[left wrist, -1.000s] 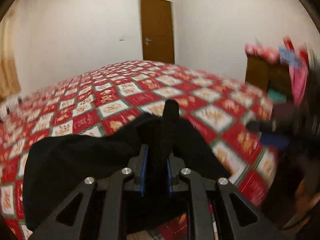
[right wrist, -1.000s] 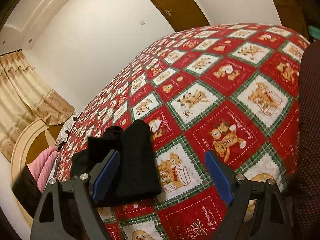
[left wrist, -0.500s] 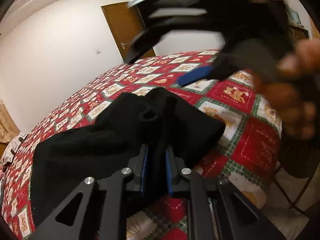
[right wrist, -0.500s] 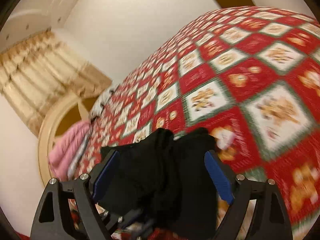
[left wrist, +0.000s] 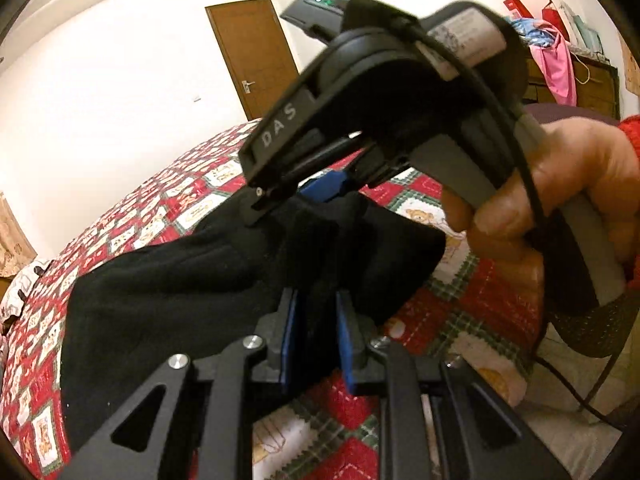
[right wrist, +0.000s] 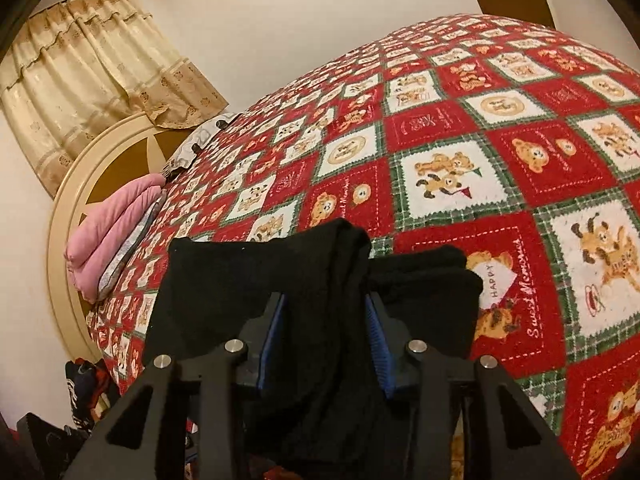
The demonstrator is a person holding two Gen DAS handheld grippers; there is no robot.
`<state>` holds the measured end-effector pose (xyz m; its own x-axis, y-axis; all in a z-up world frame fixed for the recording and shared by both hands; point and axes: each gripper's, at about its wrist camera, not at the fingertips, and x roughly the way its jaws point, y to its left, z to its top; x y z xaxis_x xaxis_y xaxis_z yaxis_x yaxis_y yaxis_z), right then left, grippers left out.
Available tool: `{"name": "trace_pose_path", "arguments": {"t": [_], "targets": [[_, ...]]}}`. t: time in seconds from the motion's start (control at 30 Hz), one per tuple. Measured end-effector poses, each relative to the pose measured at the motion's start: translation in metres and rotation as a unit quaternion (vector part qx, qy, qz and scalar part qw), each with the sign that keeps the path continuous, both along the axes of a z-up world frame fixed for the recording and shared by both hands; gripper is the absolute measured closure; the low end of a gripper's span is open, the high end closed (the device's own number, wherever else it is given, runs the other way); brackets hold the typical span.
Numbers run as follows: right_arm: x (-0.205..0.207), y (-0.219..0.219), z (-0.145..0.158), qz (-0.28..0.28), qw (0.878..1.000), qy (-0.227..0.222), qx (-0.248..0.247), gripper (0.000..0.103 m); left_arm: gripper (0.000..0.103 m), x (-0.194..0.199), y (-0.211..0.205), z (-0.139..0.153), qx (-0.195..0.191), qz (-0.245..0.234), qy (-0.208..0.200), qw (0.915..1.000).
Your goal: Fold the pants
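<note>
The black pants (left wrist: 168,280) lie bunched at the near edge of the bed. My left gripper (left wrist: 316,340) is shut on a fold of the pants. My right gripper shows in the left wrist view (left wrist: 328,188) from above, held in a hand, its blue pads down on the same cloth just beyond. In the right wrist view my right gripper (right wrist: 326,344) has closed onto a thick bunch of the pants (right wrist: 248,280) between its blue pads. Part of the pants lies flat to the right (right wrist: 432,280).
The bed carries a red, white and green teddy-bear quilt (right wrist: 500,140). A pink folded blanket (right wrist: 112,224) lies by the cream round headboard (right wrist: 68,200). A brown door (left wrist: 256,56) is on the far wall. A dresser with pink clothes (left wrist: 560,64) stands on the right.
My right gripper swung over from the open quilt to the pants and closed on them beside the left gripper. The left gripper kept its hold and tilted.
</note>
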<state>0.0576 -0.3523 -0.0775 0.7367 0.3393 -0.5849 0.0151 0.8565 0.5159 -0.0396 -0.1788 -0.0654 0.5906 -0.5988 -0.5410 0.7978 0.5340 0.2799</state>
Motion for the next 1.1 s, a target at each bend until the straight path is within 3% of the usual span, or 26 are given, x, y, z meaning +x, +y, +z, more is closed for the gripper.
{"name": "trace_pose_path", "arguments": {"t": [0.07, 0.1, 0.13, 0.23, 0.37, 0.5, 0.63, 0.7, 0.77, 0.9, 1.03, 1.1], "targets": [[-0.002, 0.006, 0.003, -0.002, 1.000, -0.004, -0.016, 0.065, 0.080, -0.001, 0.003, 0.003, 0.001, 0.003, 0.008, 1.0000], [-0.004, 0.011, 0.007, -0.001, 1.000, -0.008, -0.029, 0.078, 0.080, 0.001, 0.004, 0.005, 0.000, 0.005, 0.015, 0.9999], [-0.009, 0.015, 0.014, 0.000, 0.999, -0.015, -0.044, 0.083, 0.078, 0.002, 0.007, 0.009, -0.005, 0.006, 0.027, 0.9996], [-0.029, 0.018, 0.035, -0.015, 0.997, -0.041, -0.059, 0.085, 0.065, 0.006, 0.022, 0.020, -0.028, 0.016, 0.048, 0.9983], [-0.049, 0.014, 0.041, -0.034, 0.995, -0.037, -0.083, 0.086, 0.058, 0.009, 0.036, 0.036, -0.053, 0.035, 0.049, 0.9968], [-0.042, 0.001, -0.001, -0.050, 0.995, 0.018, -0.086, 0.085, 0.058, 0.013, 0.040, 0.040, -0.062, 0.049, 0.071, 0.9943], [-0.046, -0.003, -0.008, -0.068, 0.994, -0.020, -0.082, 0.073, 0.058, 0.015, 0.046, 0.037, -0.048, 0.064, 0.068, 0.9945], [-0.048, -0.008, -0.006, -0.074, 0.995, -0.017, -0.068, 0.070, 0.053, 0.017, 0.057, 0.037, -0.045, 0.072, 0.064, 0.9943], [-0.060, -0.016, 0.001, -0.103, 0.993, -0.026, -0.046, 0.069, 0.040, 0.026, 0.067, 0.037, -0.046, 0.088, 0.058, 0.9933], [-0.097, -0.028, 0.028, -0.169, 0.981, -0.080, -0.044, 0.067, 0.037, 0.051, 0.095, 0.040, -0.059, 0.135, 0.056, 0.9875], [-0.104, 0.005, 0.040, -0.109, 0.988, -0.077, -0.084, 0.067, 0.035, 0.076, 0.109, 0.039, -0.057, 0.185, 0.050, 0.9797], [-0.097, 0.038, 0.039, -0.054, 0.987, -0.070, -0.136, 0.067, 0.035, 0.089, 0.114, 0.038, -0.060, 0.207, 0.060, 0.9745]]}}
